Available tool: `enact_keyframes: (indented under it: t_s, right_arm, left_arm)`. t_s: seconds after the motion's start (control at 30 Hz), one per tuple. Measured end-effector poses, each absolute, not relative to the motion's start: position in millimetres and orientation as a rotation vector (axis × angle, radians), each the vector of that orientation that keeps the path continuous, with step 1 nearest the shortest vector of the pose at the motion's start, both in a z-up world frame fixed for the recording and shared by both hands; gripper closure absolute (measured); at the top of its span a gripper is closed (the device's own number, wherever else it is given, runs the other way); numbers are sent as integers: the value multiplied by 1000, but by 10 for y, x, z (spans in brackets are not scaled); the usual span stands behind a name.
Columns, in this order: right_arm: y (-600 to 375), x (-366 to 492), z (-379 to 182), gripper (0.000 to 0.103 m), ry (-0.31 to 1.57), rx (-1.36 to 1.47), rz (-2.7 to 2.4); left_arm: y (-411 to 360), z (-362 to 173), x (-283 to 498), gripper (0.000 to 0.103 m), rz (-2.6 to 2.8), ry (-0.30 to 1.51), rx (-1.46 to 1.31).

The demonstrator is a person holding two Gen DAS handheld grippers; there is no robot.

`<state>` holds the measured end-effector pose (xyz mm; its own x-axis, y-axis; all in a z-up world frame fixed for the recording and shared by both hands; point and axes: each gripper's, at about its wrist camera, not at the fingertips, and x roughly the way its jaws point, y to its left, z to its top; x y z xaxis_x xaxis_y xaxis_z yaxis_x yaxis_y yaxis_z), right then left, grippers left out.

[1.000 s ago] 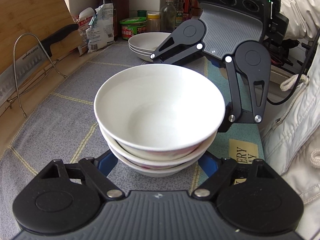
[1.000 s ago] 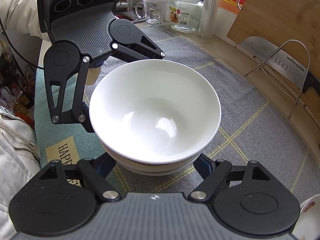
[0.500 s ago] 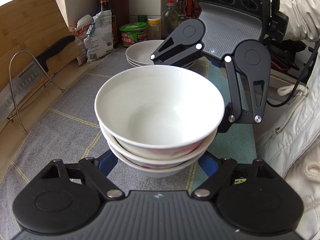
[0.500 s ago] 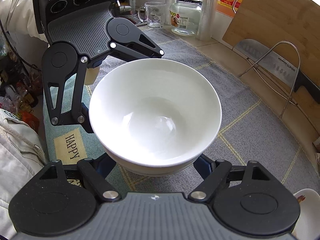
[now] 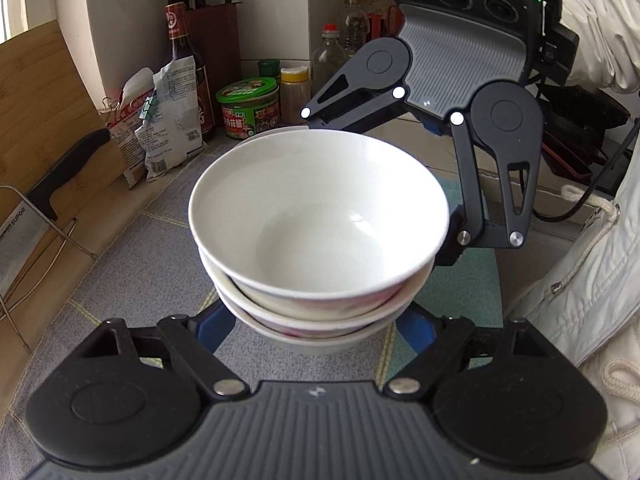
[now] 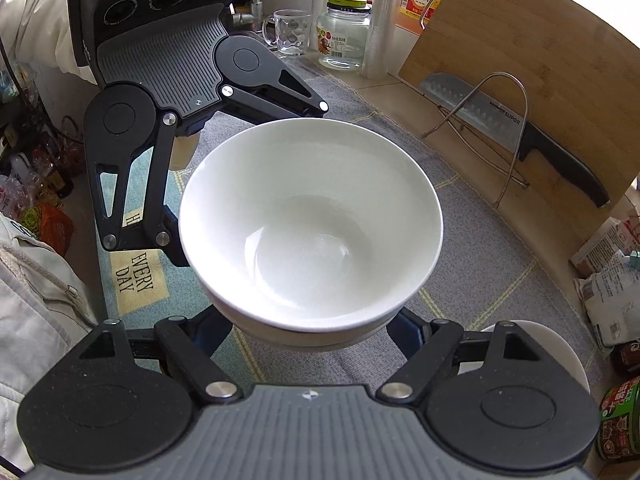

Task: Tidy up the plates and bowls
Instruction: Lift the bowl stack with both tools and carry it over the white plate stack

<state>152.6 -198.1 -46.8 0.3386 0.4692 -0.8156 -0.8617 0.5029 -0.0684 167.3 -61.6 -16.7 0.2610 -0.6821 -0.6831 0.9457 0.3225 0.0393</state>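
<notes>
A stack of three white bowls (image 5: pixel 316 216) is held between both grippers above the grey mat (image 5: pixel 132 264). My left gripper (image 5: pixel 316 332) is shut on the lowest bowl from the near side, its blue fingertips (image 5: pixel 212 326) against the bowl's base. My right gripper (image 6: pixel 312 340) is shut on the same stack (image 6: pixel 310 220) from the opposite side; it shows in the left wrist view (image 5: pixel 460 92). A stack of white plates shows just behind the bowls (image 5: pixel 256 138) and at the right wrist view's lower right (image 6: pixel 560 344).
A wooden cutting board (image 6: pixel 532 64) leans at the wall with a knife (image 6: pixel 520 128) on a wire rack (image 6: pixel 508 140). Sauce bottles, a green tin (image 5: pixel 248 108) and food bags (image 5: pixel 168 120) stand at the back. A glass jar (image 6: pixel 344 36) and mug (image 6: pixel 288 32) stand near the window.
Both grippers have carried the bowl stack along the mat toward the plates and jars; the plates now sit directly behind the stack. The grip has not changed.
</notes>
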Motion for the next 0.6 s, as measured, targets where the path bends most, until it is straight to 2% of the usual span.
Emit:
enact_keyframes:
  t_s: [0.6]
  right_arm:
    - [-3124,1705,-354,16,809,-562,835]
  left_arm:
    - [-1715,-177,1977,17,-1214,565,551]
